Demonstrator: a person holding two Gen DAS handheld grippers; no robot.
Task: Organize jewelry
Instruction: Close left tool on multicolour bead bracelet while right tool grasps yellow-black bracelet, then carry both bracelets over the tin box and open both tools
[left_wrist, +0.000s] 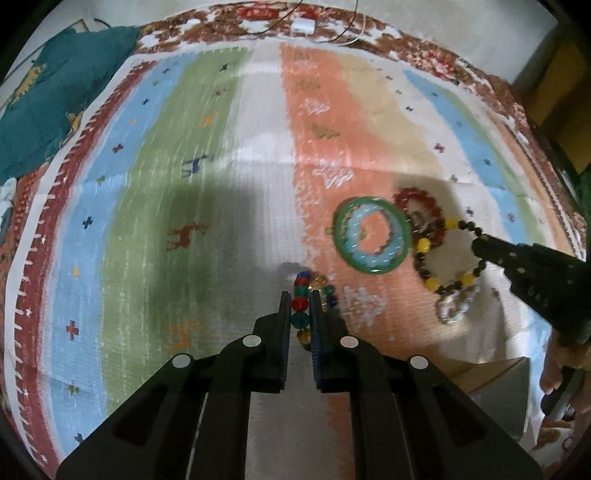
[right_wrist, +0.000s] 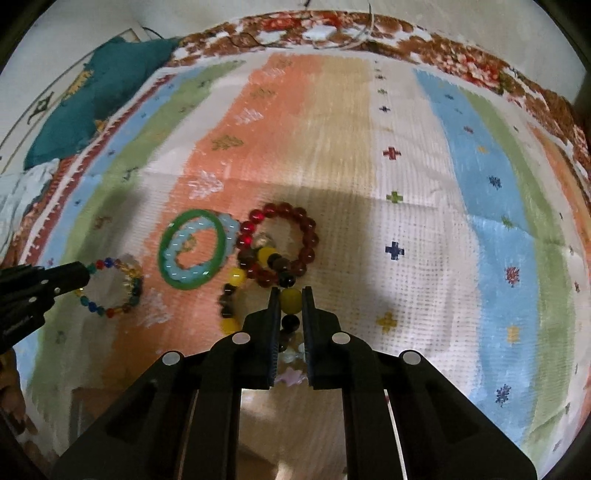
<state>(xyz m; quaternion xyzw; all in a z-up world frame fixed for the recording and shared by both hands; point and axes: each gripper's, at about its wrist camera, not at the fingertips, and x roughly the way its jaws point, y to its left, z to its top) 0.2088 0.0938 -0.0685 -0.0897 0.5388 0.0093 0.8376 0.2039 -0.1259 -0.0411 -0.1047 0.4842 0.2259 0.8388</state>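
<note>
The left gripper (left_wrist: 300, 295) pinches the multicoloured bead bracelet (right_wrist: 110, 288); the right gripper (right_wrist: 290, 291) pinches the yellow-and-dark bead bracelet (left_wrist: 448, 254). Both look light, floppy and slippery, best gripped across single beads.

Our bright stripy mat

We see a striped mat (left_wrist: 258, 155) on a flowery cover (right_wrist: 461, 70), a teal cushion (left_wrist: 62, 92), and pale walls.

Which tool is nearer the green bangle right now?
Right, though only narrowly. The right tool grips the yellow-and-dark bead bracelet lying beside the green bangle; the left tool holds the multicoloured bracelet slightly farther off.
</note>
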